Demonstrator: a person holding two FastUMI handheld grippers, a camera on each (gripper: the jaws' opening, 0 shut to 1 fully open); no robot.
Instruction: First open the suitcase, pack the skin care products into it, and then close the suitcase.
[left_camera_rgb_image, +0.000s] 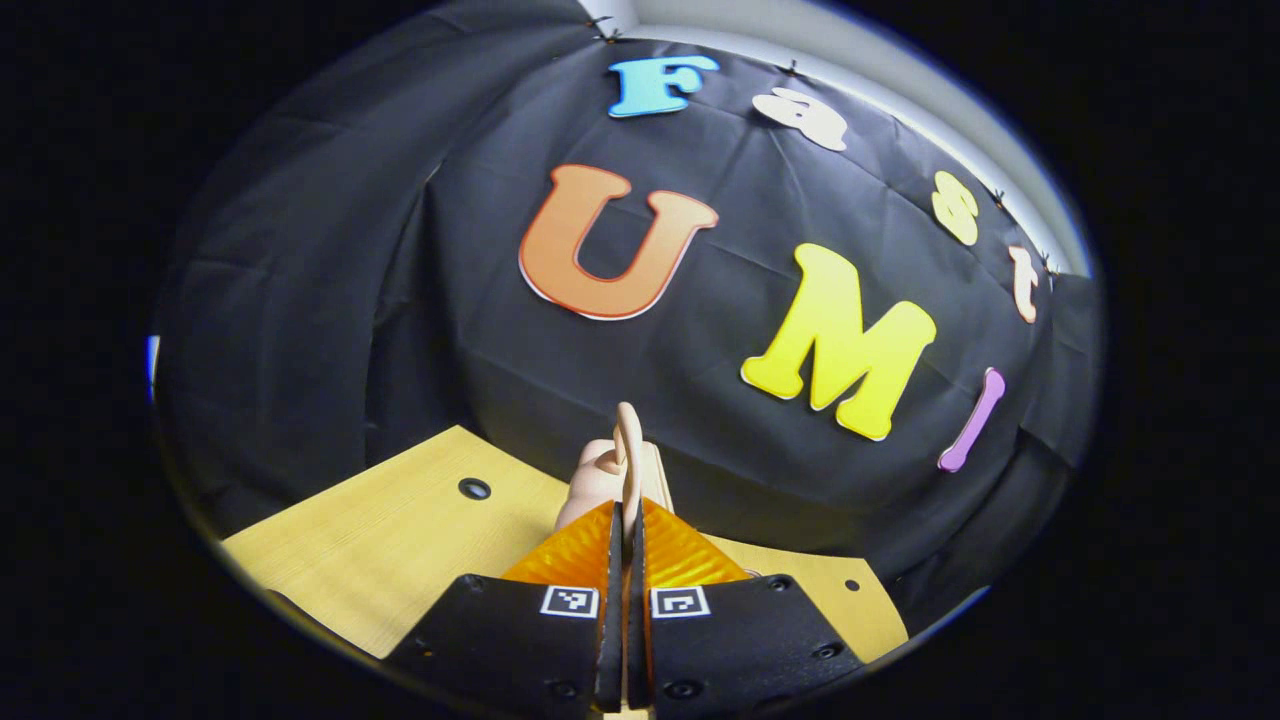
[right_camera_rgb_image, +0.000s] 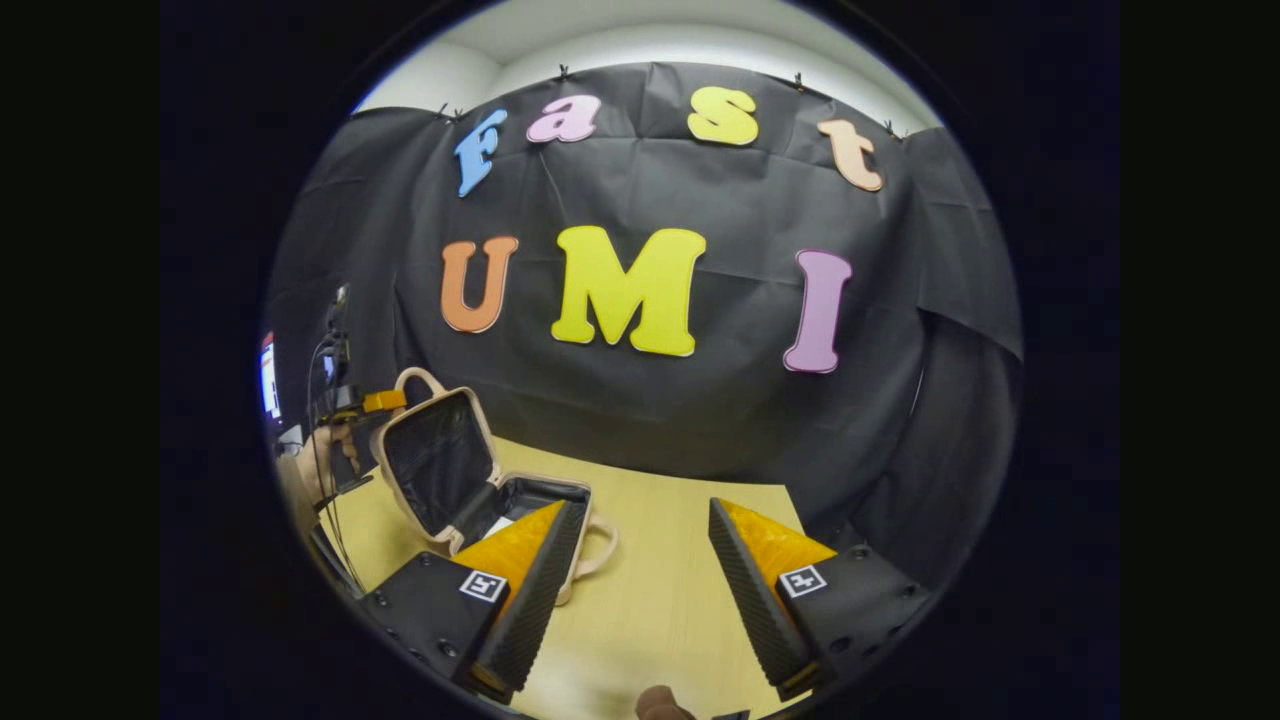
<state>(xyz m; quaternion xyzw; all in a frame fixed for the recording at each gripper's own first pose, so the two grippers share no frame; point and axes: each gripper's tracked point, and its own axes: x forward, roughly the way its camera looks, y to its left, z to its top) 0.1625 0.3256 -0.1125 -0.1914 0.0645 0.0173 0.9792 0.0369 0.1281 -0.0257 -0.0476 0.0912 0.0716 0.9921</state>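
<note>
One suitcase (right_camera_rgb_image: 470, 480) open, table (right_camera_rgb_image: 660, 590) beside

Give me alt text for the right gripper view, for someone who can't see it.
The right gripper is open above a light wooden table, holding nothing. To its left stands a small beige suitcase, lid raised upright to show a dark lining, with the other gripper at the lid's handle. A black cloth wall hangs behind.
</note>
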